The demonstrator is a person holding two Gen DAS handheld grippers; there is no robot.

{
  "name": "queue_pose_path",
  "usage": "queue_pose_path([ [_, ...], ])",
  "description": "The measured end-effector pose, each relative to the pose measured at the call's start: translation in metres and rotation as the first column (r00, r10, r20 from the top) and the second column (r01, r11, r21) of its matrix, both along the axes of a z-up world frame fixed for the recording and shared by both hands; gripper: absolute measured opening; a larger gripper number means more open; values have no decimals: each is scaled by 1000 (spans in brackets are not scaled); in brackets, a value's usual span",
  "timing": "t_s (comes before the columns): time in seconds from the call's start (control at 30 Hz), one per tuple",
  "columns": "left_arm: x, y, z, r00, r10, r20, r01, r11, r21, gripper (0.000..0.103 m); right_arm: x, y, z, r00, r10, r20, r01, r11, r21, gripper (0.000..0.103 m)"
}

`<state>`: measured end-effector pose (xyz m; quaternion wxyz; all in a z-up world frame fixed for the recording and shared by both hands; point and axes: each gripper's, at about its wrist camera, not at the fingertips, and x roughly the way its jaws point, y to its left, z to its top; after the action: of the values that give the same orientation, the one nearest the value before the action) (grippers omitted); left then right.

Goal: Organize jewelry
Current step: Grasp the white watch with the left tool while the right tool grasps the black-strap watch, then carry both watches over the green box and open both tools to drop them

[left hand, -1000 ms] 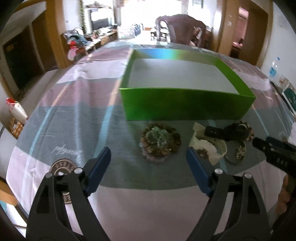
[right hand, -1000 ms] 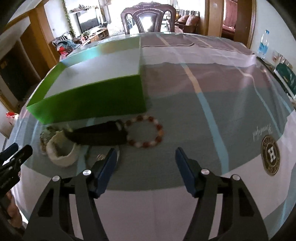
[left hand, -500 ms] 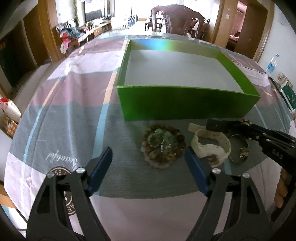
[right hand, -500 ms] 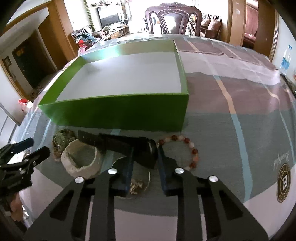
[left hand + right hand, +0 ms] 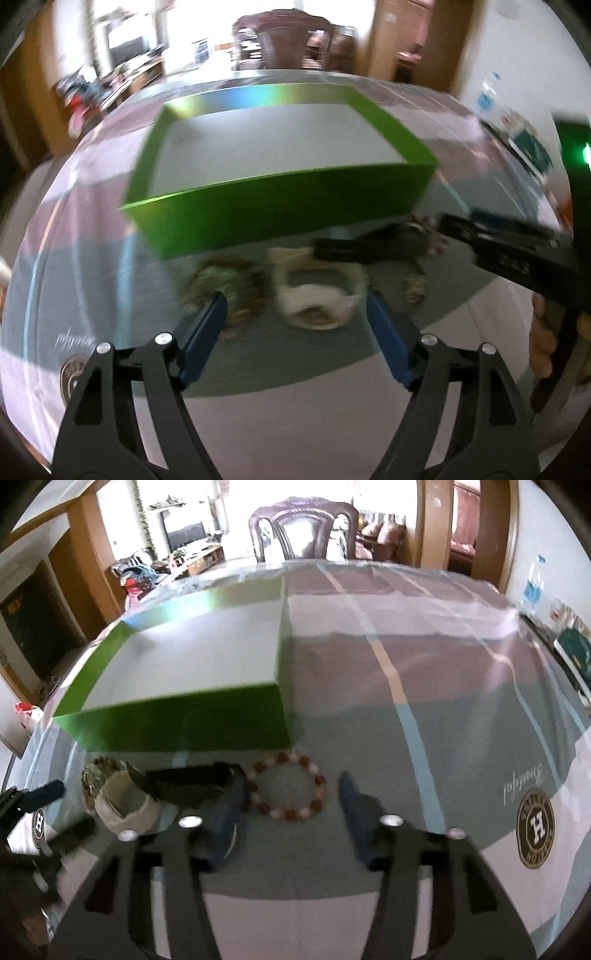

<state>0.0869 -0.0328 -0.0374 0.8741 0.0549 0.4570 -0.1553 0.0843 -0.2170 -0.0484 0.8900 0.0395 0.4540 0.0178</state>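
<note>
A green box (image 5: 280, 218) with a white floor stands on the tablecloth, with the jewelry lying in front of it. My left gripper (image 5: 295, 306) is open, its jaws still widening. A white bangle (image 5: 317, 299) lies between them, and no pad presses on it. A brown-green beaded piece (image 5: 225, 284) lies by the left finger. A black watch (image 5: 369, 247) rests behind the bangle. My right gripper (image 5: 291, 790) is open and its jaws are spreading. A red-and-white bead bracelet (image 5: 288, 790) lies flat between them, untouched. The black watch (image 5: 192, 786) lies just left of it.
A small metal ornament (image 5: 413, 288) lies right of the bangle. The right gripper (image 5: 458, 225) reaches in from the right, a hand behind it. A round logo (image 5: 535, 830) marks the cloth. A chair (image 5: 303, 531) stands at the far edge, a water bottle (image 5: 532, 587) at the right.
The right jaws, nearly shut beside the black watch half a second ago, have spread around the bead bracelet. The left gripper shifted right, from framing the brown-green piece to framing the white bangle.
</note>
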Motion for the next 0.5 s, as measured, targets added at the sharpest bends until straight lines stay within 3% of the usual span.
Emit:
queue_pose_path([
  [0.17, 18, -24, -20, 999, -34, -25, 34, 999, 33, 75, 7, 3, -5, 1000, 21, -16, -21, 1000, 8, 56],
  [0.23, 21, -24, -26, 999, -24, -33, 25, 999, 48, 62, 9, 2, -7, 1000, 21, -22, -21, 1000, 16, 56],
  [0.43, 25, -8, -28, 999, -11, -41, 12, 999, 40, 61, 19, 15, -13, 997, 64, -34, -63, 998, 22, 55],
  [0.5, 20, -2, -28, 999, -8, -45, 10, 999, 32, 61, 23, 22, -18, 994, 92, -52, -90, 996, 28, 44],
])
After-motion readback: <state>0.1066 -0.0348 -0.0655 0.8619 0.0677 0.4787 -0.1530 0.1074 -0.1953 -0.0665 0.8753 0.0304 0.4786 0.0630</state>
